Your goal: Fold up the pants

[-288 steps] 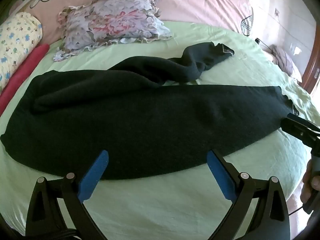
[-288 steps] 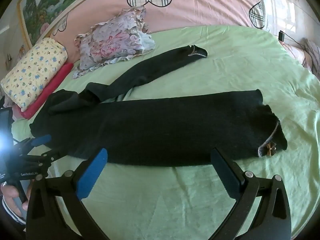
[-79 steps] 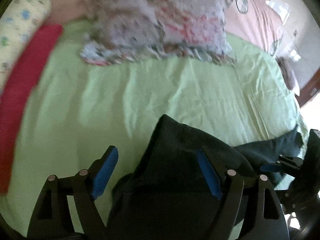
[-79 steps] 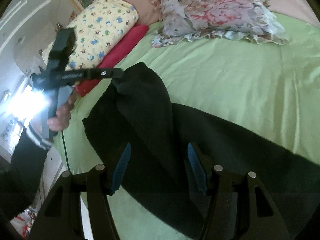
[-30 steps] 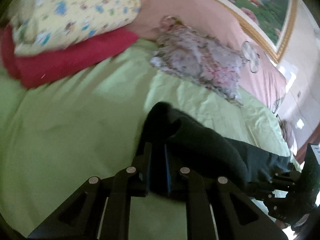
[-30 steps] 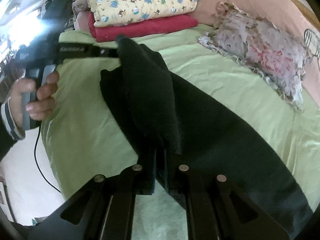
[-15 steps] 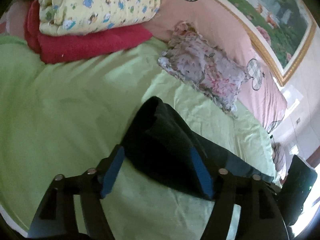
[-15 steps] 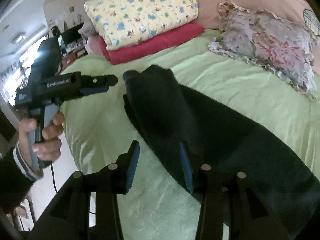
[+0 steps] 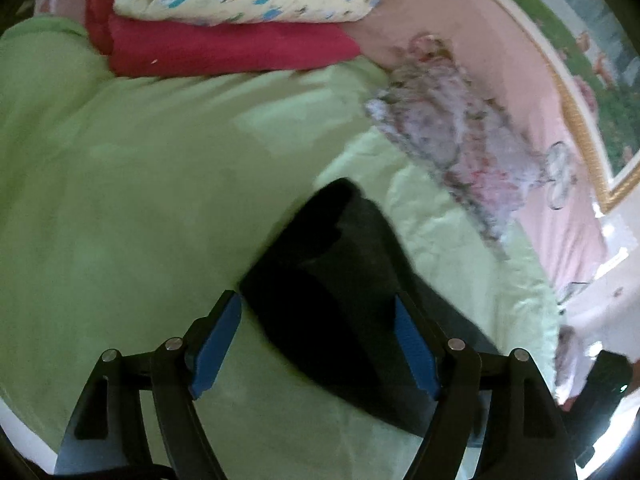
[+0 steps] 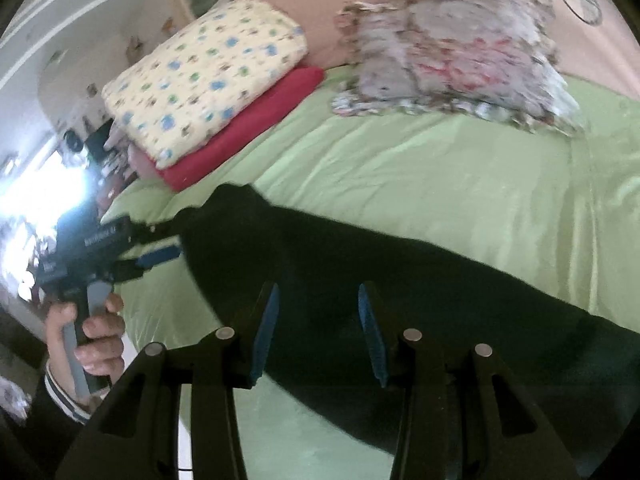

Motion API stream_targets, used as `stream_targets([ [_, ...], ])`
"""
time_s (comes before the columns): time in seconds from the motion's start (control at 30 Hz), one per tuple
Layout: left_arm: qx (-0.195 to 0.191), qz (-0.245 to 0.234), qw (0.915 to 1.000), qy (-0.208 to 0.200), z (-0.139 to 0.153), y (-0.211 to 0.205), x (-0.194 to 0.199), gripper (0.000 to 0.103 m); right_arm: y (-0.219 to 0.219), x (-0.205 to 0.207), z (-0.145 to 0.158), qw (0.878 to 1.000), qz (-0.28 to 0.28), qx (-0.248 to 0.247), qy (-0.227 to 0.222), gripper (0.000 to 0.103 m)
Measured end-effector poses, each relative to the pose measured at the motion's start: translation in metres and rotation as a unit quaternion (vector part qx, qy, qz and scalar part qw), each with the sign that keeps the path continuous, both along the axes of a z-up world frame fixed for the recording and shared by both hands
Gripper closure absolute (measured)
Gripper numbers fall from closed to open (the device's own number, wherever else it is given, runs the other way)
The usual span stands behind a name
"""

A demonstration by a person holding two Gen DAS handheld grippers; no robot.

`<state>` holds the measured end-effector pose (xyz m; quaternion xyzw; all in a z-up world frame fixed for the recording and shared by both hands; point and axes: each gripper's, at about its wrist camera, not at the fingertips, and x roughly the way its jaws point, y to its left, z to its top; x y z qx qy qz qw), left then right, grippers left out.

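The black pants [image 9: 340, 260] lie flat on the green bed sheet [image 9: 120, 200], doubled lengthwise, with one end towards the left. In the left wrist view, my left gripper [image 9: 318, 304] hovers over that end. Its jaws are opening, and the blue pads [image 9: 218, 340] stand wide on either side of the cloth without pressing it. The right wrist view shows the left gripper [image 10: 168, 246] at the pants' left end [image 10: 224, 208], held by a hand [image 10: 96, 332]. My right gripper [image 10: 318, 292] hangs above the pants [image 10: 400, 280], jaws apart, gripping nothing.
A floral pillow [image 10: 452, 52] lies at the back by the pink headboard [image 9: 520, 92]. A yellow patterned quilt [image 10: 200, 80] is stacked on a red blanket [image 10: 248, 128] at the bed's far left corner. The bed's left edge [image 10: 132, 200] is close to the left gripper.
Both grippers were shut on the lifted pants a second ago; both have since opened and let go. The pants now rest flat. The right gripper has drawn back and rolled.
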<state>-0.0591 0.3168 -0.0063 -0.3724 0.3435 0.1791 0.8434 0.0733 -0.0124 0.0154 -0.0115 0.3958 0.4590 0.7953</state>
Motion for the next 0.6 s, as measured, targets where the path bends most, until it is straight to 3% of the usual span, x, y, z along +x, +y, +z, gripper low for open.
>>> stream_targets([
  [0.3,-0.025,-0.001,0.9996,0.016,-0.029,0.007,0.002,0.026,-0.016,0.061,-0.007,0.998,-0.038,0.004,0.044,0.059],
  [0.6,0.001,-0.027,0.9996,-0.004,-0.032,0.008,0.011,0.031,0.013,0.122,-0.021,0.995,-0.009,-0.018,0.098,0.059],
])
